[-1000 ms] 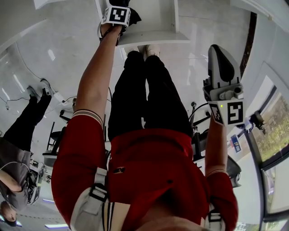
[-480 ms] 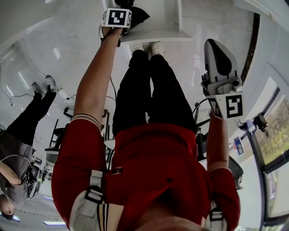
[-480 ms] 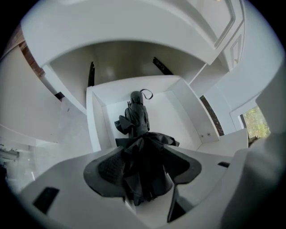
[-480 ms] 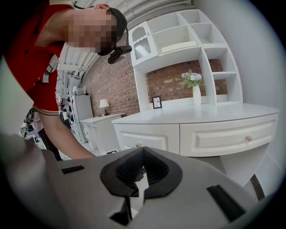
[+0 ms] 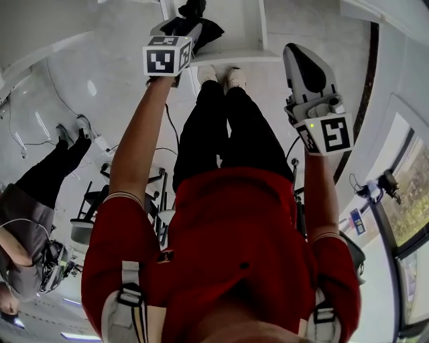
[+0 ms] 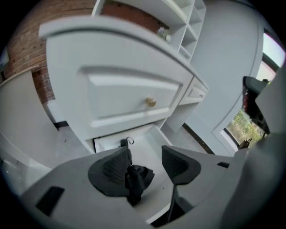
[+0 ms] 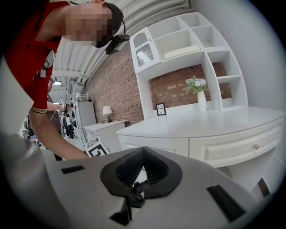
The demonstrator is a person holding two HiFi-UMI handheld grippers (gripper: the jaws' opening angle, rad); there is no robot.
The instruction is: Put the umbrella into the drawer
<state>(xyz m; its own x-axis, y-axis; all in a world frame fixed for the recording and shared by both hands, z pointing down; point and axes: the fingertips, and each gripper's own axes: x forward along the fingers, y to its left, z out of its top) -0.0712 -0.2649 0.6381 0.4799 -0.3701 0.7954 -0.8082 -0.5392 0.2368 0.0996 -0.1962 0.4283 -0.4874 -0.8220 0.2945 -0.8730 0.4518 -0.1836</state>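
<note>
The black folded umbrella point(image 6: 137, 178) lies inside the open white bottom drawer point(image 6: 147, 142), its looped handle end pointing to the drawer's back. My left gripper point(image 6: 145, 163) hovers just above it, jaws open, the umbrella showing below beside the left pad. In the head view the left gripper point(image 5: 184, 32) hangs over the drawer point(image 5: 234, 52), where the umbrella point(image 5: 194, 20) rests. My right gripper point(image 5: 298, 57) is held off to the right of the drawer; its jaws point(image 7: 143, 156) are shut with nothing between them.
Above the open drawer is a shut drawer front with a brass knob point(image 6: 150, 102). The white desk point(image 7: 210, 125) carries a flower vase point(image 7: 196, 87) under shelves. My legs and shoes point(image 5: 218, 74) stand before the drawer. Another person point(image 5: 40, 181) and cables are at the left.
My left gripper has drawn back from the drawer and left the umbrella lying inside. The right gripper has drifted a little forward and left.
</note>
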